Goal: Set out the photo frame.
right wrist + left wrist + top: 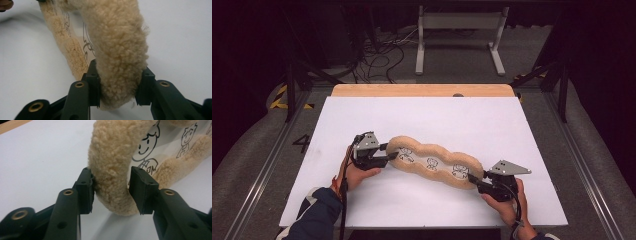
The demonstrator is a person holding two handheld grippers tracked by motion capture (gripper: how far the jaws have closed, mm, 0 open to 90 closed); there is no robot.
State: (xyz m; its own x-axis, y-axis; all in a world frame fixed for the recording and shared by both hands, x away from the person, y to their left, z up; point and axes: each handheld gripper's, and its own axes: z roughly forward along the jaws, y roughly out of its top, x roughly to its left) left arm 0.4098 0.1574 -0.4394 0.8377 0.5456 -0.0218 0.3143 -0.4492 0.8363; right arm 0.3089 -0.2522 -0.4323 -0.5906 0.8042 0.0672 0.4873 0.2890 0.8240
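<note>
Scene: a person stands at a white desk [362, 110], a gripper in each hand, one at each end of a long plush cushion [434, 162].
Cushion: tan, fleecy, wavy-edged, with a pale centre strip printed with cartoon figures; it lies on the near half of the desk, running slantwise from upper left to lower right.
Left arm: the forearm in a dark sleeve comes in from the bottom left; the left hand [357, 175] holds the left gripper [111, 192] low and roughly level, pointed right at the cushion's left end.
Left fingers: they straddle the fleecy rim; one finger [86, 187] touches the fleece, the other stands just clear of it, so no clamp.
Right arm: the right hand [507, 202] holds the right gripper [117, 86] low at the cushion's right end, pointed up and left.
Right fingers: part way closed, both pads pressed into the fleecy rim, clamped on it.
</note>
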